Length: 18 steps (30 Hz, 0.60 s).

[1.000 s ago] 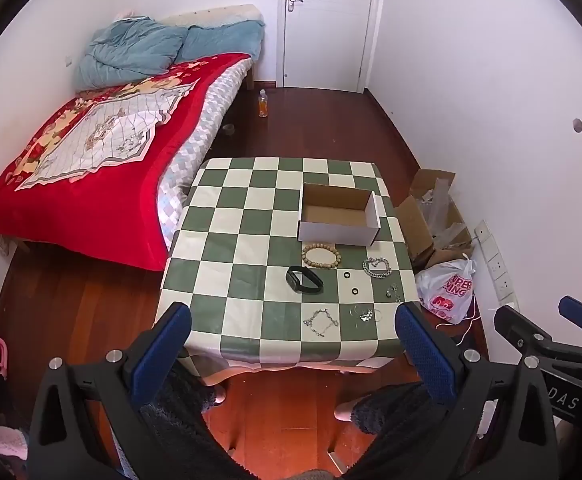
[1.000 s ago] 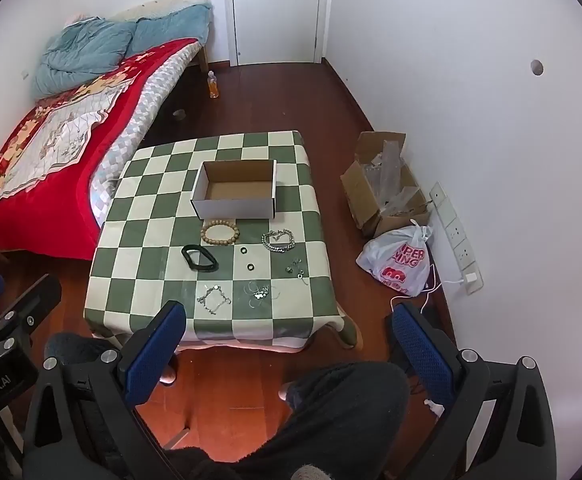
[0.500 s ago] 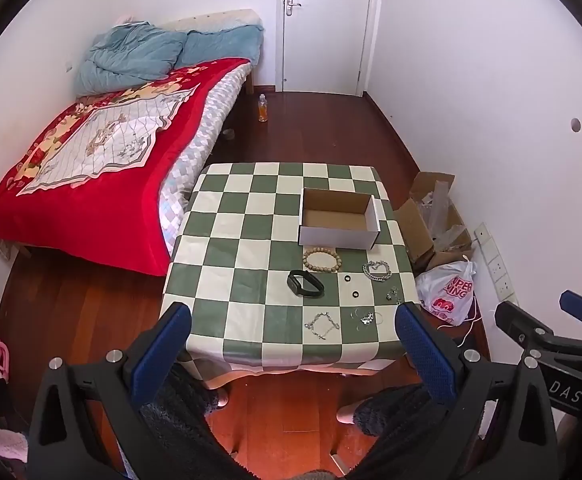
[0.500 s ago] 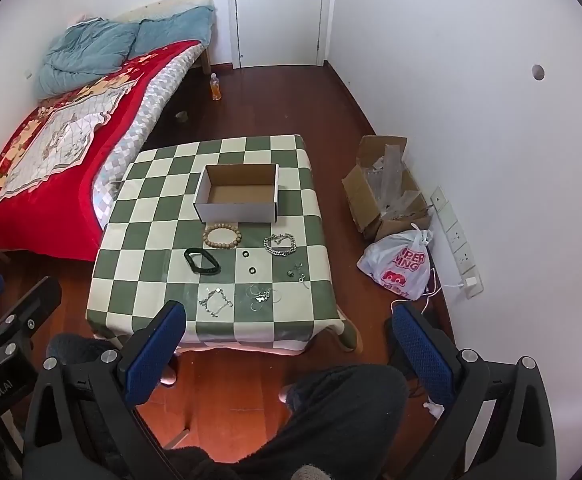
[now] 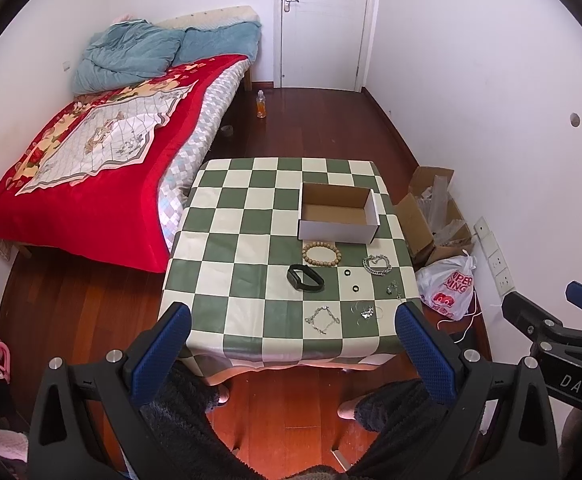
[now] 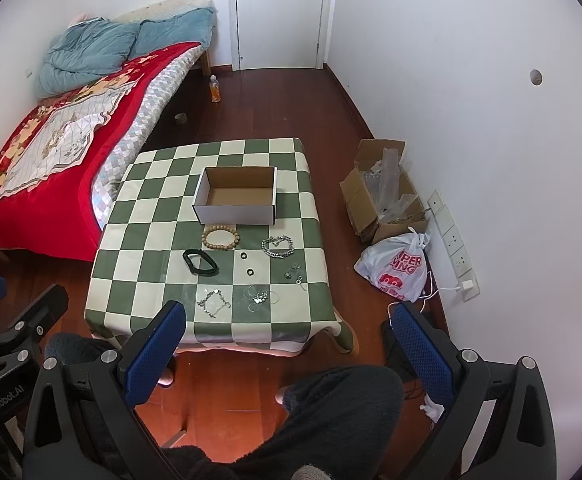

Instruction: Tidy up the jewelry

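An open white cardboard box (image 5: pixel 337 216) (image 6: pixel 237 198) stands empty on a green-and-cream checked table (image 5: pixel 243 240) (image 6: pixel 147 236). In front of it lie a wooden bead bracelet (image 5: pixel 321 254) (image 6: pixel 220 238), a black band (image 5: pixel 305 278) (image 6: pixel 199 261), a silver chain bracelet (image 5: pixel 377 265) (image 6: pixel 278 246), two small dark rings (image 5: pixel 351 280) (image 6: pixel 246 264), and thin silver chains (image 5: pixel 322 319) (image 6: pixel 213 302) near the front edge. My left gripper (image 5: pixel 293 350) and right gripper (image 6: pixel 287 346) hang open, high above the table's near side, holding nothing.
A bed with a red cover (image 5: pixel 87 168) stands left of the table. An open carton (image 6: pixel 385 196), a white plastic bag (image 6: pixel 397 268) and wall sockets (image 6: pixel 453 244) lie to the right. An orange bottle (image 5: pixel 261 105) stands on the floor. A person's legs (image 6: pixel 331 412) are below me.
Both cameras have drawn back and risen slightly, so the table looks smaller and lower in the views. The jewelry and box have not moved.
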Tool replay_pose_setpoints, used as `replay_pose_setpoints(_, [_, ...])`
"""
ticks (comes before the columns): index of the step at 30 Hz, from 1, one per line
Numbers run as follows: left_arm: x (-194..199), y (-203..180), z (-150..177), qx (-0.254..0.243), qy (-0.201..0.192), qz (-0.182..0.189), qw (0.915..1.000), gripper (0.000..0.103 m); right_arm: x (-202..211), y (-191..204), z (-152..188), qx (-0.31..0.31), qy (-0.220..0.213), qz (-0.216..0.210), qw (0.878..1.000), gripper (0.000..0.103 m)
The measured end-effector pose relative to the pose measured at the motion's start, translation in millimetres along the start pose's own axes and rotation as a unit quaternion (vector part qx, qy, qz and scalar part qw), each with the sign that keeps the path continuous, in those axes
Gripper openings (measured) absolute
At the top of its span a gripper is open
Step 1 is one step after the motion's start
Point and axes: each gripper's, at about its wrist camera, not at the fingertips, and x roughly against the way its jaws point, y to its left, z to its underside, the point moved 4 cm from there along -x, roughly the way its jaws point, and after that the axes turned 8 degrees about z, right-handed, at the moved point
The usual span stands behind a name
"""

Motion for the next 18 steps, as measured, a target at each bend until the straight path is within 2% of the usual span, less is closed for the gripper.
replay_pose_setpoints(18, [-1.6,1.6,4.3,0.0,0.0,-0.001,1.0,0.103,3.2,-3.0,-0.8,0.0,-0.002,0.002,1.0,0.103])
